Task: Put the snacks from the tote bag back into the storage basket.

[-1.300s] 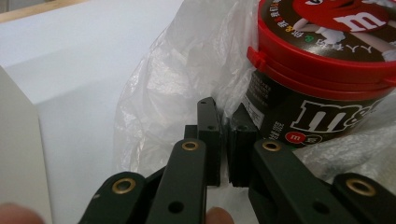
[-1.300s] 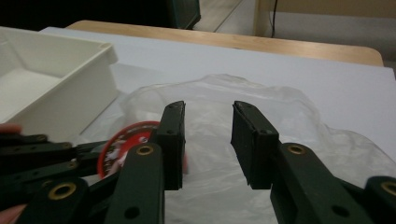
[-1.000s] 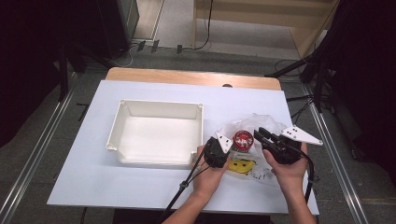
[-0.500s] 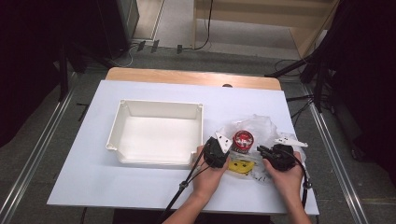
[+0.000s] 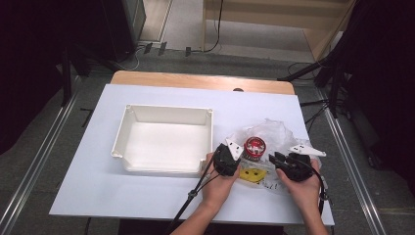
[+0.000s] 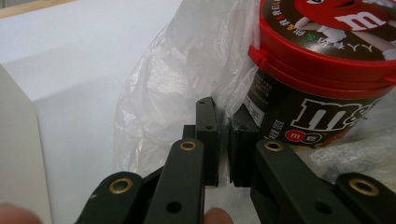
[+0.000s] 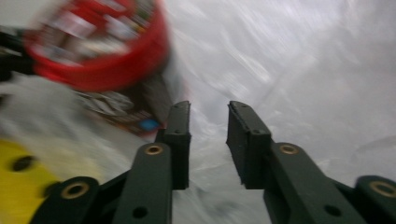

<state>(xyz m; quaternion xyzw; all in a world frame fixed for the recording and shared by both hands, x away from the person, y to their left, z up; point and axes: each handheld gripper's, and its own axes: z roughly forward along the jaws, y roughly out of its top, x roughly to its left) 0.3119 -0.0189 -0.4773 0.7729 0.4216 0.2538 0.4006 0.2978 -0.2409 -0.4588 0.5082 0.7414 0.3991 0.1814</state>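
- Before you, a white table top [image 5: 161, 98] with a wooden edge [image 5: 195, 81] at its far side.
- Grey floor [image 5: 44, 161], metal rails [image 5: 36, 164], cables [image 5: 215, 29] and a wooden cabinet [image 5: 274, 24] beyond.

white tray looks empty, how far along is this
Early, as far as can be judged. Done: nothing is in the white tray. In hand: the left gripper, nearly closed, seems to pinch the clear plastic bag beside the red-lidded candy tub; the right gripper hangs open over the bag. Left: the tub and a yellow item remain at the bag.
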